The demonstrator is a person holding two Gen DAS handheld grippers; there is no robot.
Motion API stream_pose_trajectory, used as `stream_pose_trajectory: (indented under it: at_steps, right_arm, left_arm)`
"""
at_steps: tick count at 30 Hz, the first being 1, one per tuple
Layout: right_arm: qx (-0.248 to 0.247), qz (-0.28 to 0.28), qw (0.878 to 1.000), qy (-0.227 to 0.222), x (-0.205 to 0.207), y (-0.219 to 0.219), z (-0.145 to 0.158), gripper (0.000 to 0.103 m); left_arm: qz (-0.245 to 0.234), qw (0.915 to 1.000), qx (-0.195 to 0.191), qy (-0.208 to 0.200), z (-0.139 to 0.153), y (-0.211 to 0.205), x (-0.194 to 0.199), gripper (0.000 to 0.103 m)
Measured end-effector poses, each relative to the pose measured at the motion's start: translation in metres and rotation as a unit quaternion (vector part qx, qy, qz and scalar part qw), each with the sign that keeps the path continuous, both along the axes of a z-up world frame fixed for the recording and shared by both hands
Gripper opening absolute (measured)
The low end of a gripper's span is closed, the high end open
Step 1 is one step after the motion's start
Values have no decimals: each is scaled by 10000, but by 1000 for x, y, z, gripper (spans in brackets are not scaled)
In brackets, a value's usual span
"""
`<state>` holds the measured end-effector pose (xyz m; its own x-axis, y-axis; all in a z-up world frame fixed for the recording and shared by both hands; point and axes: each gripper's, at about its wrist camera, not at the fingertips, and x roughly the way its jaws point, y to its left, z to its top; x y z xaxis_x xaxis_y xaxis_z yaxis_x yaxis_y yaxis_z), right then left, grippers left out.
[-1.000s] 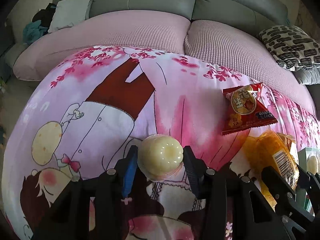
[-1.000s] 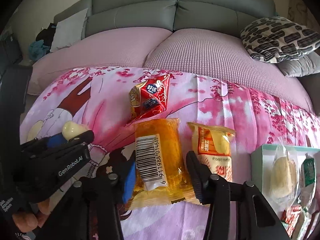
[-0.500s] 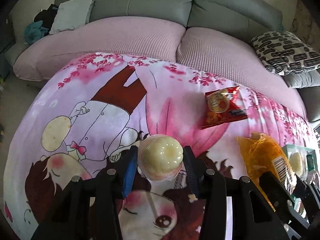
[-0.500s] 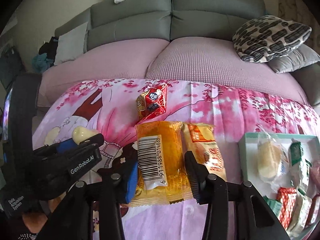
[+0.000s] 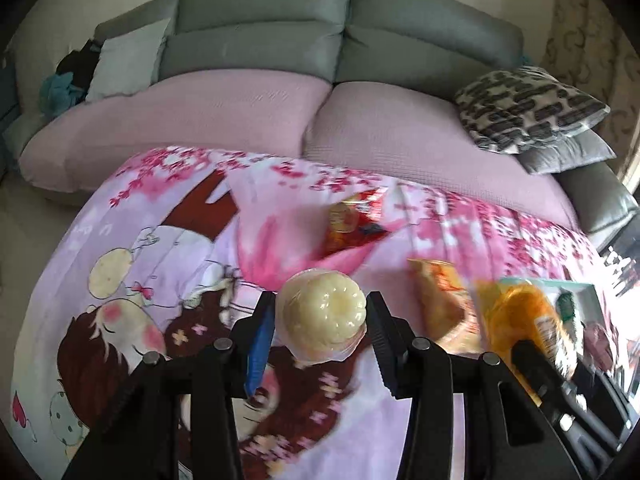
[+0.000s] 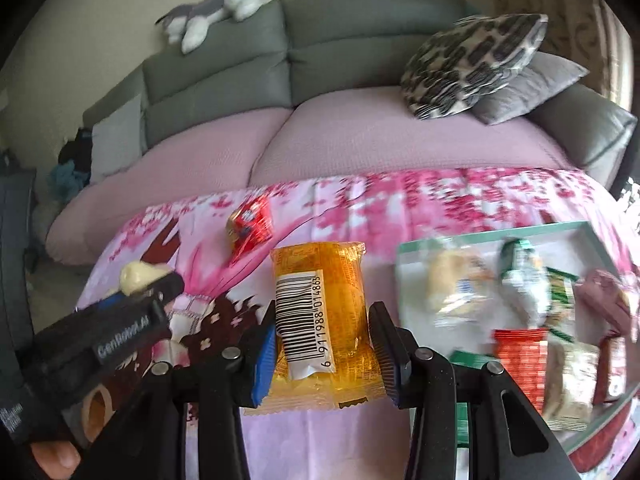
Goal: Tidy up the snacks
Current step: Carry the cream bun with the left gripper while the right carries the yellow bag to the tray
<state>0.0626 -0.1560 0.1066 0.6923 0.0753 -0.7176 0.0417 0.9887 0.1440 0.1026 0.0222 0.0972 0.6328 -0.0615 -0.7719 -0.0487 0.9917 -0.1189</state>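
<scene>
R gripper (image 6: 322, 344), jaws clamped on the orange barcode snack pack (image 6: 320, 320) w/ its long axis along the fingers, sits just left of the green tray (image 6: 592, 236), nearer it than L gripper (image 5: 320, 320), which pinches a pale round cake (image 5: 322, 314).

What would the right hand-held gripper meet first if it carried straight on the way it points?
Probably the pink printed blanket, beside the red snack packet. The right hand-held gripper is shut on the orange packet. Depth is unclear.
</scene>
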Motion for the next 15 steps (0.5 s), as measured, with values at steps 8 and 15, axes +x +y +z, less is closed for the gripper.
stream_pose_trajectory:
  at_steps: [8, 15]
  right_arm:
    - [97, -858, 9961, -174, -26, -85, 14, 46]
    - [237, -1601, 9867, -162, -48, -155, 13, 46]
  left_arm:
    - [-683, 9976, -39, -45, 4, -74, -16, 47]
    - [-1189, 9929, -26, -55, 1, -134, -29, 47]
